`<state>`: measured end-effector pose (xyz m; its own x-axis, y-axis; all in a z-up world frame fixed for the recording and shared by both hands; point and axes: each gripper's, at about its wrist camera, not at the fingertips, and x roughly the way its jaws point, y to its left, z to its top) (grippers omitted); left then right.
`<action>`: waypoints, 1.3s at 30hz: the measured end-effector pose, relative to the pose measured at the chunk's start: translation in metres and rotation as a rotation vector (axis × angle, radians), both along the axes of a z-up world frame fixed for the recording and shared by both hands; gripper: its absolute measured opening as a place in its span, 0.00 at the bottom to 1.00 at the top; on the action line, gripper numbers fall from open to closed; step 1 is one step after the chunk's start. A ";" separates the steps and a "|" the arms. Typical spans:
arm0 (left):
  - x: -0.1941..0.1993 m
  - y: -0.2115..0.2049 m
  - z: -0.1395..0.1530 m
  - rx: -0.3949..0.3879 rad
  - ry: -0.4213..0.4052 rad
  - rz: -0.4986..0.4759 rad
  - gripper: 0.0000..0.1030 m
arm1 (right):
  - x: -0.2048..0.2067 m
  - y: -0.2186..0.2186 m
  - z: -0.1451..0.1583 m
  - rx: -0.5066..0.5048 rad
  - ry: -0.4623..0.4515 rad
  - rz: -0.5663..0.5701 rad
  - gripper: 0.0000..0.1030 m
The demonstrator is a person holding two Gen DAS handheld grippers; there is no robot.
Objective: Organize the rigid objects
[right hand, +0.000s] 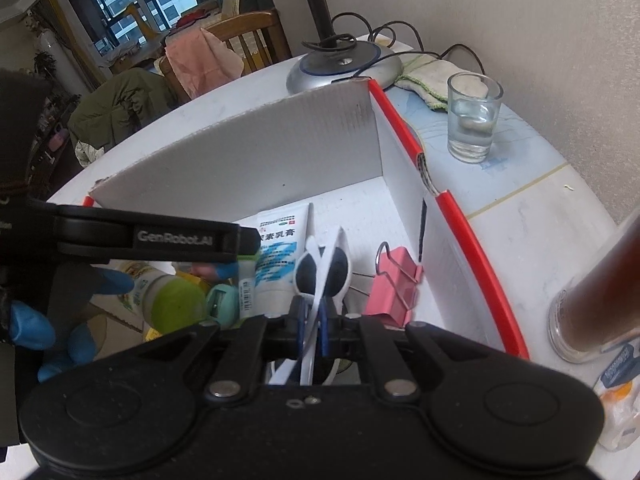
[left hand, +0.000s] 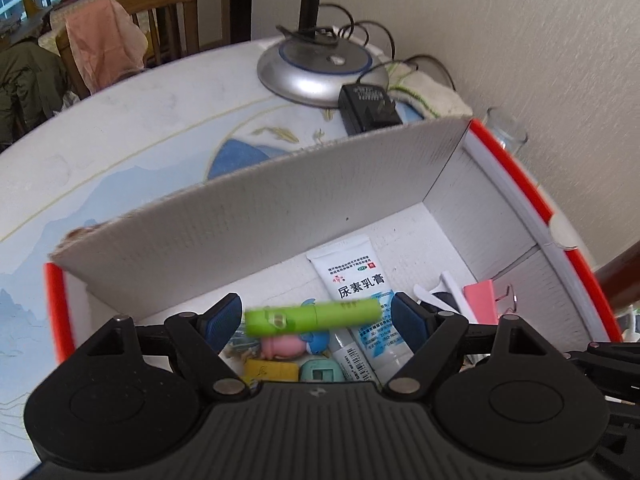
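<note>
Box (left hand: 248,216) held one cream tube (left hand: 356,284), one pink clip (right hand: 394,284); green tube (left hand: 312,315) blurred at 6 o'clock. Left gripper (left hand: 318,316) gaped wide; right gripper (right hand: 311,320) pinched white sunglasses (right hand: 324,268), partly hidden.

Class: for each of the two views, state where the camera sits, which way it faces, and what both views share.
Left wrist: behind the open left tongs, facing down into the box; green tube between its fingers, blurred.
Right wrist: behind the right tongs, shut on white sunglasses; blue-gloved hand at left.
Shared: box, cream tube, pink clip, lamp base.
</note>
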<state>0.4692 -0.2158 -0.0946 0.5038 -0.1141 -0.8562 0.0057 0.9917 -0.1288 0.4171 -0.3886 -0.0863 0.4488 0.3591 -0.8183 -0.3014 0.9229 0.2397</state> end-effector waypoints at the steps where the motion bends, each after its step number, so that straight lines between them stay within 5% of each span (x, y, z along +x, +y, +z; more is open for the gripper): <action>1: -0.004 0.002 0.004 -0.003 -0.011 0.002 0.79 | -0.002 0.000 0.002 0.003 -0.002 0.001 0.07; 22: -0.126 0.036 0.082 -0.041 -0.230 -0.006 0.79 | -0.070 0.007 0.063 0.054 -0.144 0.005 0.19; 29: -0.174 0.044 0.102 -0.015 -0.310 -0.028 0.79 | -0.102 0.010 0.082 0.079 -0.218 -0.014 0.47; 33: -0.196 0.047 0.111 -0.010 -0.342 -0.037 0.80 | -0.117 0.010 0.089 0.080 -0.251 -0.035 0.52; 39: -0.222 0.052 0.116 -0.004 -0.377 -0.038 0.93 | -0.136 0.007 0.098 0.095 -0.318 -0.069 0.80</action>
<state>0.2476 -0.1633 0.0209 0.7790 -0.1420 -0.6108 0.0905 0.9893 -0.1146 0.2811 -0.3811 0.0118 0.7024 0.3868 -0.5975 -0.3122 0.9218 0.2297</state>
